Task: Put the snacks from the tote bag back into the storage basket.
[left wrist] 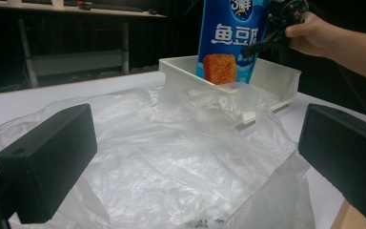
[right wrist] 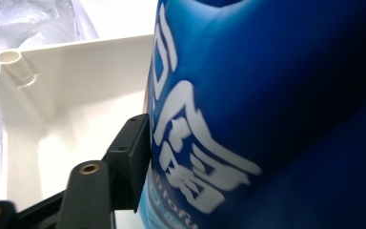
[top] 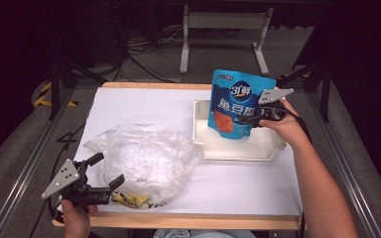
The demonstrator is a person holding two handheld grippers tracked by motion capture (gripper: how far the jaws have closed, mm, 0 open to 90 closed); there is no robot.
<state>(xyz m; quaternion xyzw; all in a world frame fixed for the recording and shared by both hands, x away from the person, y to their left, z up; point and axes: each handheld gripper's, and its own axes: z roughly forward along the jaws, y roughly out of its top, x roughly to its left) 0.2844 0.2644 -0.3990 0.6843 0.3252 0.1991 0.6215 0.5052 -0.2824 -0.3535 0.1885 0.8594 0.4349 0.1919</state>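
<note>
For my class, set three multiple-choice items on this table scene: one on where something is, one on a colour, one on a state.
1. Where does the snack pouch stand?
A. In the white tray
B. On the clear plastic bag
C. On the floor

2. What is the pouch's main colour?
A. Red
B. Blue
C. Green

3. How do the jaws of the left gripper stand?
A. Clamped on the plastic bag
B. Shut on nothing
C. Open, with nothing pressed between them

Answers:
1 A, since the high view shows the pouch upright inside the tray, with the right gripper at its side.
2 B, since its front is blue with white lettering.
3 C, since the left gripper view shows both jaws wide apart above the bag.
</note>
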